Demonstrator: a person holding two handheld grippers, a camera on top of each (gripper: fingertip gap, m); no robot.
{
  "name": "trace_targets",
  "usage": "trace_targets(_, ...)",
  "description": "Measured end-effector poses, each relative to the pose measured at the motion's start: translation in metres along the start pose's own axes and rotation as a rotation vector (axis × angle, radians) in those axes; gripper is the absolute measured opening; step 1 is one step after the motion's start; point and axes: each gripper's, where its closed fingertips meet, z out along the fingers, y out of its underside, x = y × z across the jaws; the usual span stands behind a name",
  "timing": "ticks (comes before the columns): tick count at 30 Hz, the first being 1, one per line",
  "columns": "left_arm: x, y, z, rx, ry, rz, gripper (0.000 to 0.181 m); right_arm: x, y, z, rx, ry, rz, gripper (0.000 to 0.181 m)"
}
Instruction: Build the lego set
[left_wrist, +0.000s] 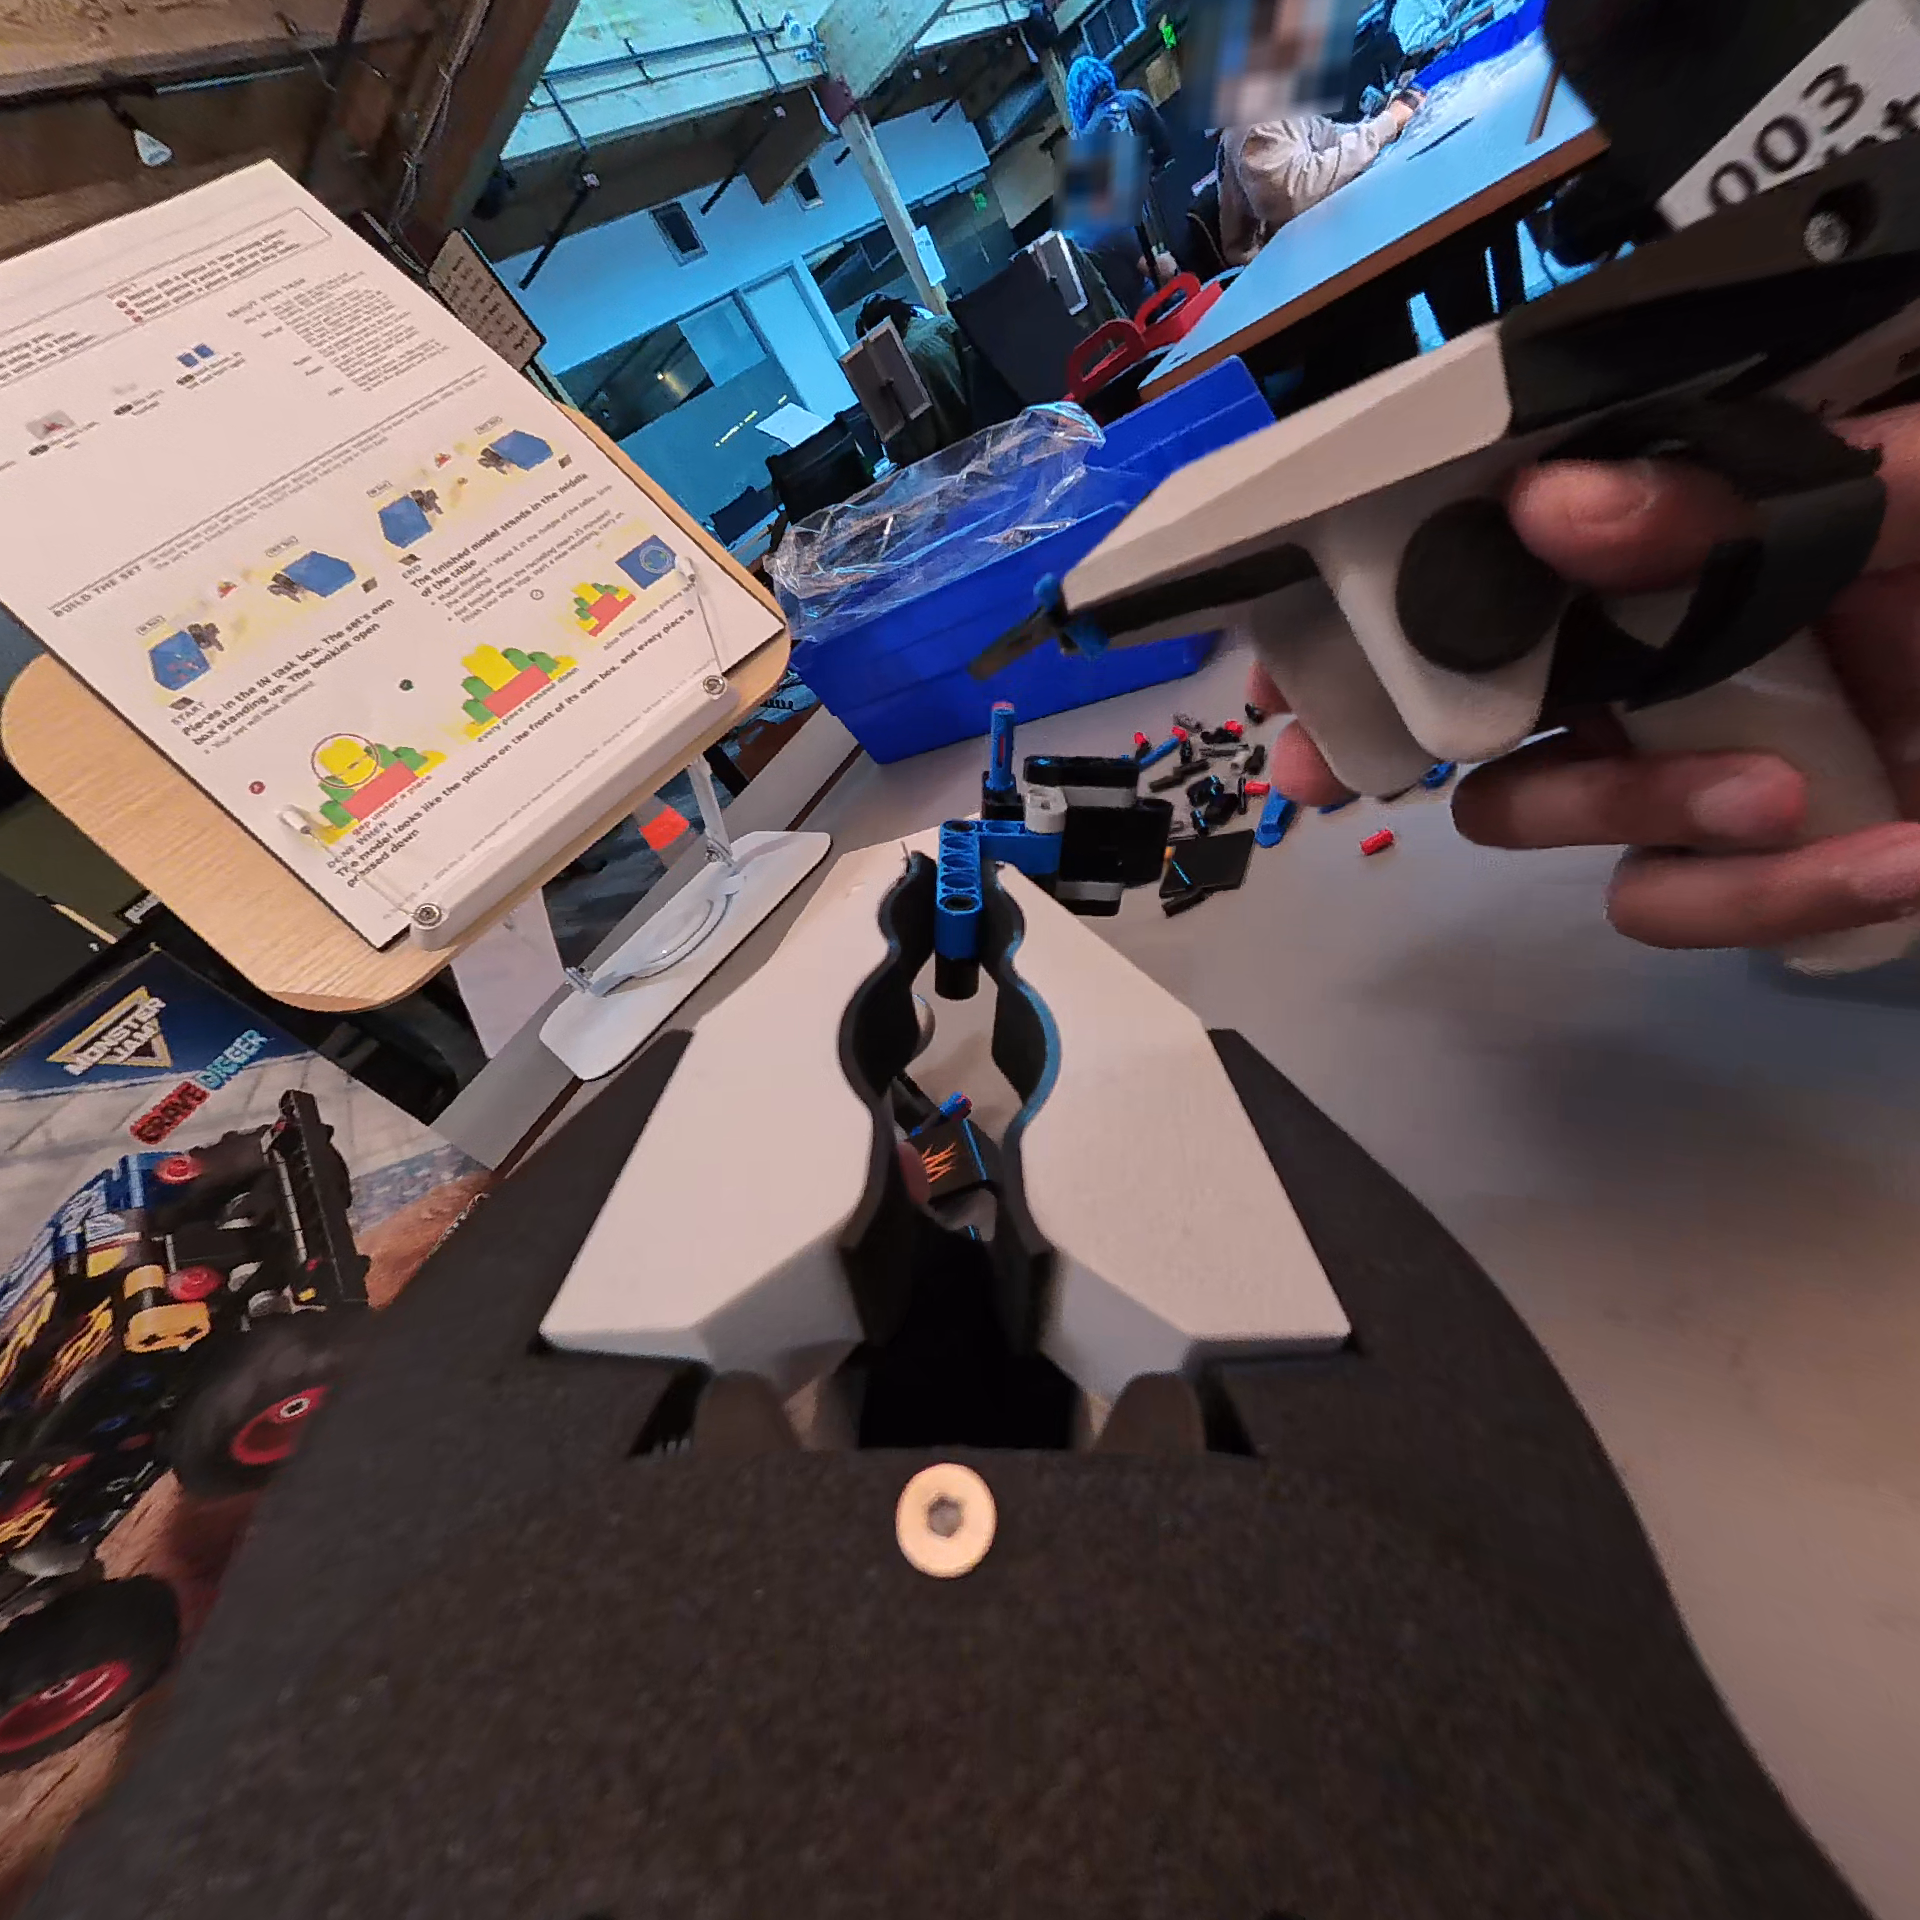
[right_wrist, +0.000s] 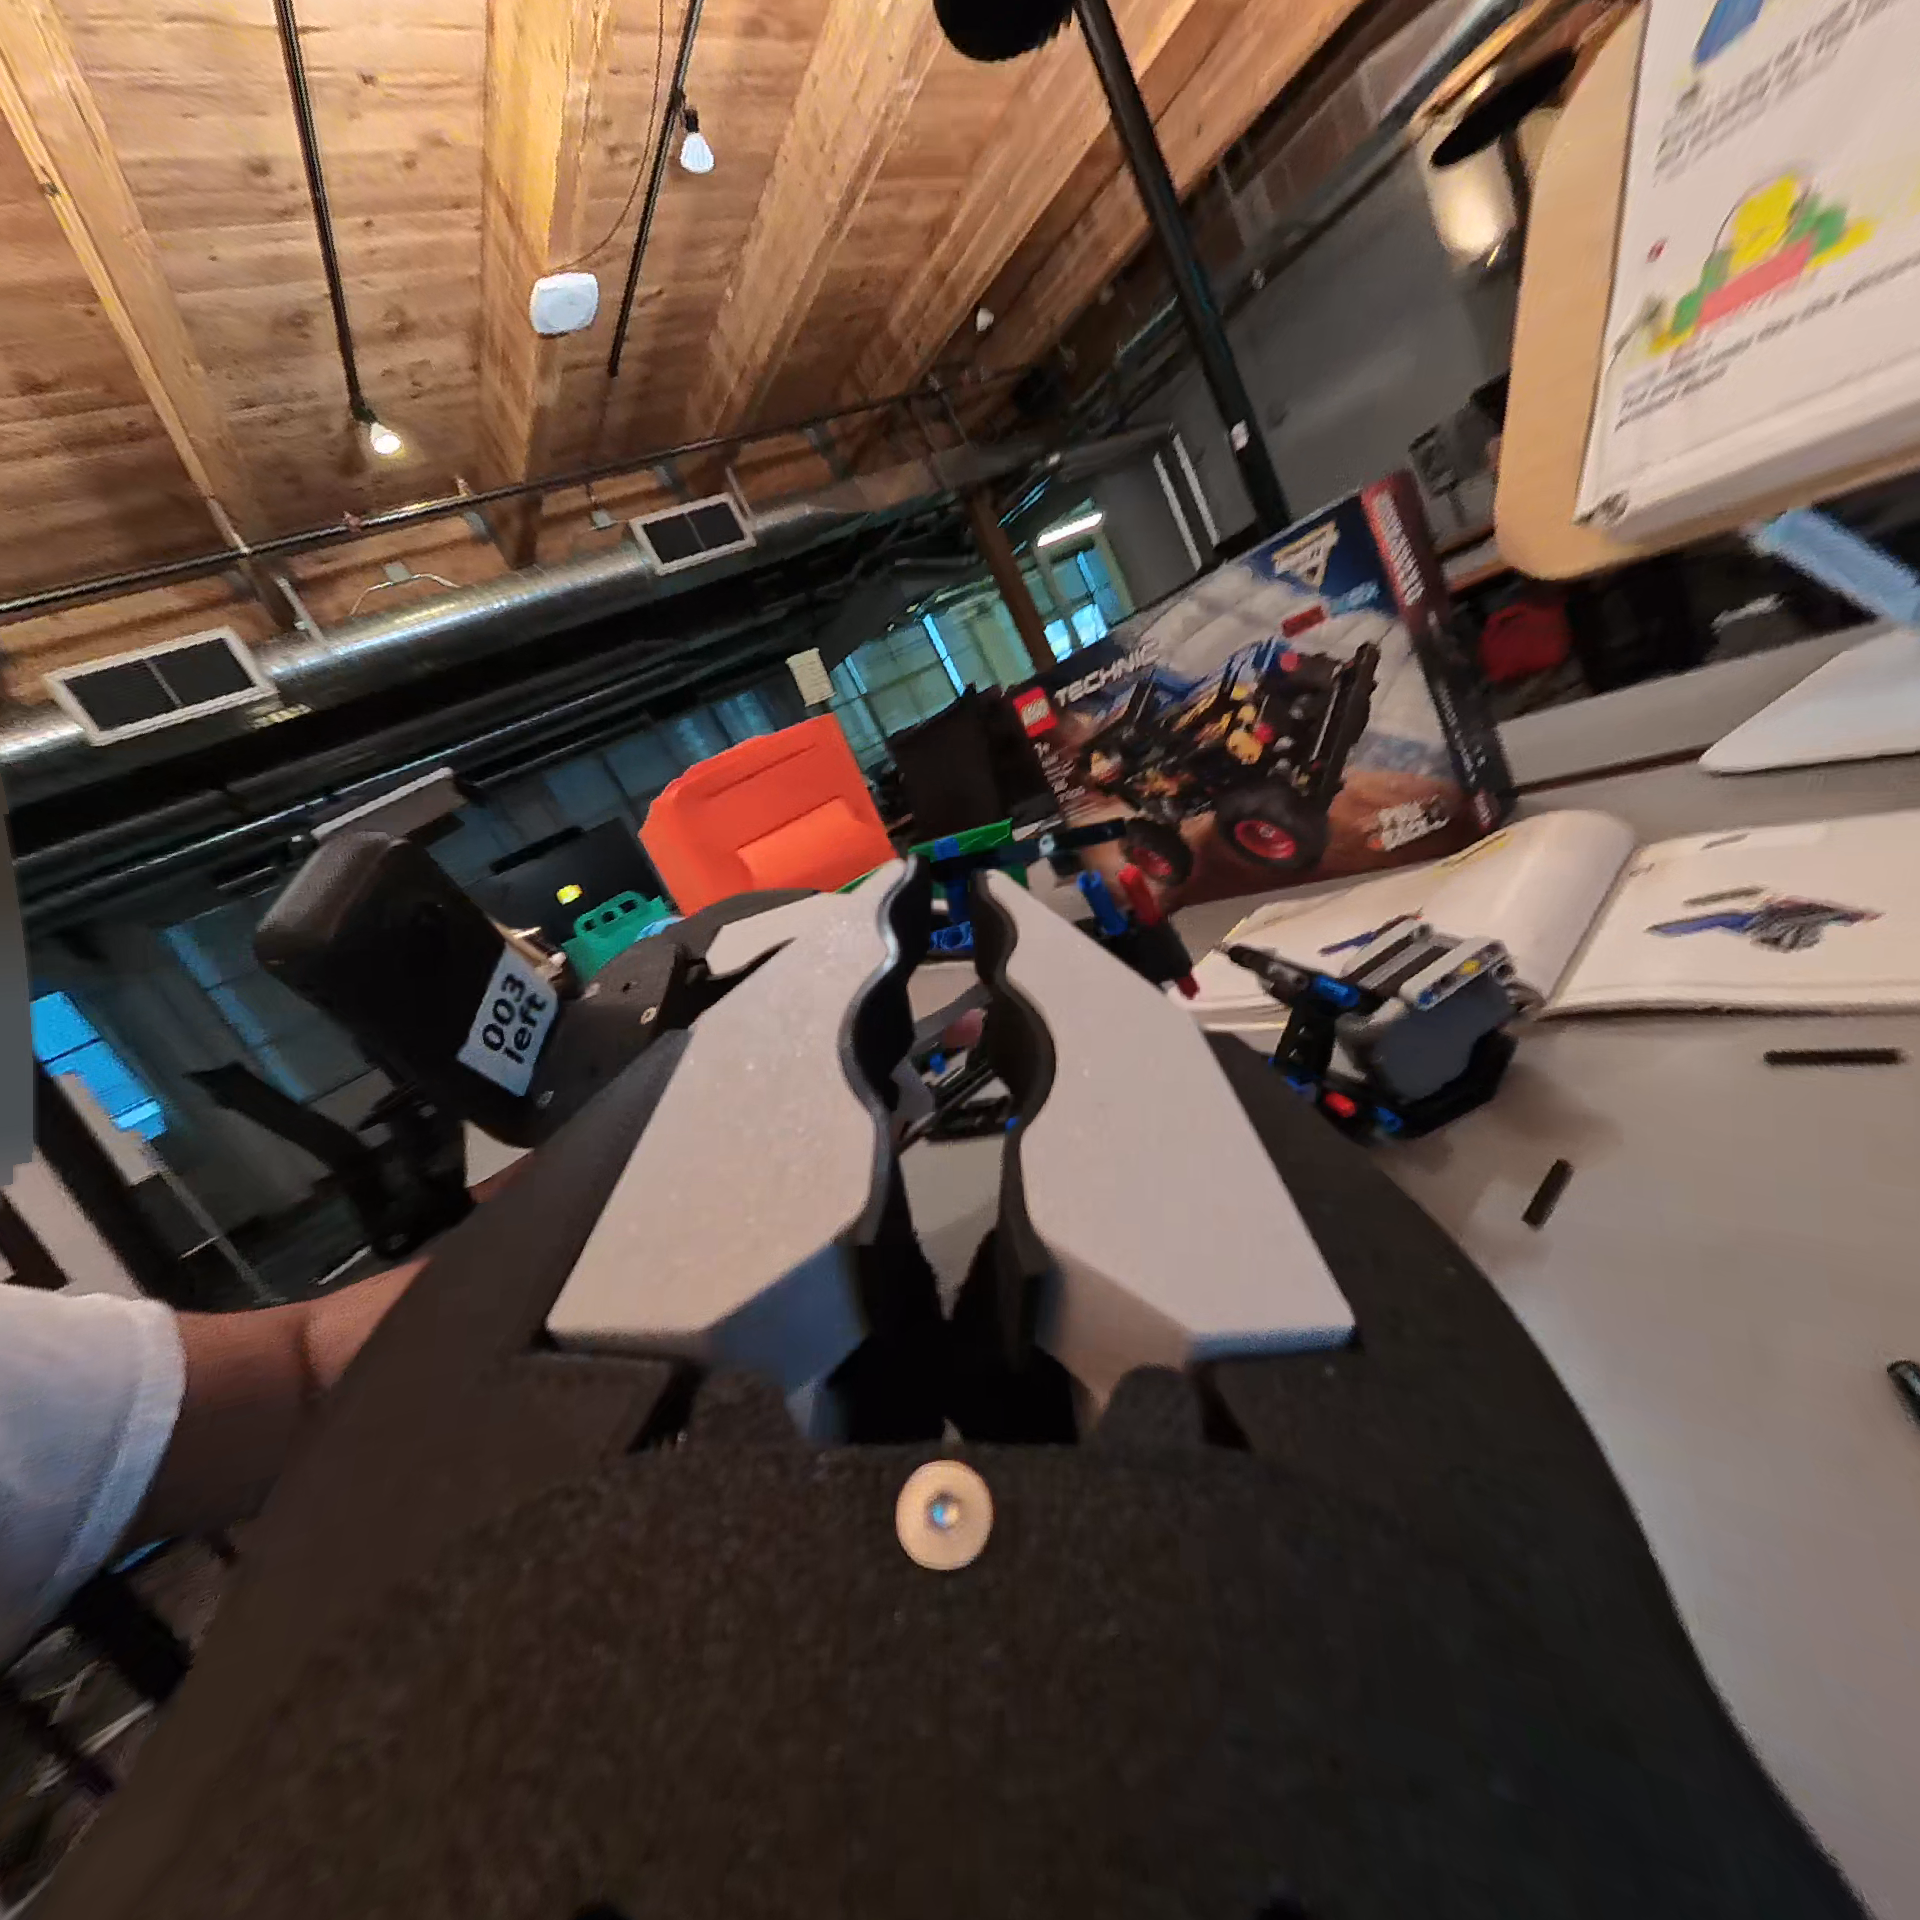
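Lego assembly (left_wrist: 961, 888) clamped in left claw (left_wrist: 951, 883) tips

The grey counter (left_wrist: 1455, 1091) carries scattered loose pieces (left_wrist: 1210, 774), a blue bin (left_wrist: 935, 665), an open booklet (right_wrist: 1662, 925) — and the set's box (right_wrist: 1288, 717).

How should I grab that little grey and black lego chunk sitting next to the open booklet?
Pinch the grey and black chunk across its flat grey sides, coming down from above. It sits upright on the table, and the thin black and blue bits sticking out on its left would probably slip or pop off.
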Motion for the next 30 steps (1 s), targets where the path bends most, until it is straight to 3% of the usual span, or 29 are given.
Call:
trace_targets(9, -0.001, 0.0, 0.0, 0.004, -0.009, 0.006, 0.006, 0.0, 0.009, 0.004, 0.038, 0.004, 0.091, 0.006)
trace_targets(22, 0.006, 0.005, 0.003, -0.025, -0.025, 0.113, 0.006, 0.009, 0.022, 0.008, -0.025, 0.026, 0.157, 0.008)
trace_targets(27, 0.001, 0.011, 0.004, -0.05, -0.028, 0.088, 0.006, 0.01, 0.005, -0.001, 0.011, 0.019, 0.071, 0.006)
trace_targets(30, -0.007, 0.013, 0.004, -0.065, -0.046, 0.06, 0.006, 0.024, 0.003, -0.011, -0.115, 0.072, 0.021, 0.006)
